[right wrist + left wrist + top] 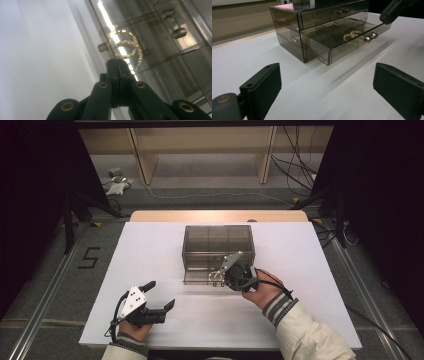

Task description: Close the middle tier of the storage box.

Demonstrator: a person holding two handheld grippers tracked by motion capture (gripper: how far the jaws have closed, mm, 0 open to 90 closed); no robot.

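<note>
A smoky see-through drawer box [218, 240] stands mid-table. Its lower drawer [197, 279] is pulled out toward me, with two metal knobs [370, 37] on its front. A gold chain [352, 35] lies coiled in a front compartment, and it also shows as loops [126, 47] in the right gripper view. My right gripper [223, 279] is shut, its tips [117, 62] over the drawer just short of the chain; I see nothing held between them. My left gripper [159, 295] rests open on the table at the front left, its fingers [265, 80] wide apart and pointing at the box.
The white table top [150, 250] has a wooden strip along its far edge. Black stands and cables are on the floor on both sides. A wooden shelf unit [200, 150] stands behind the table.
</note>
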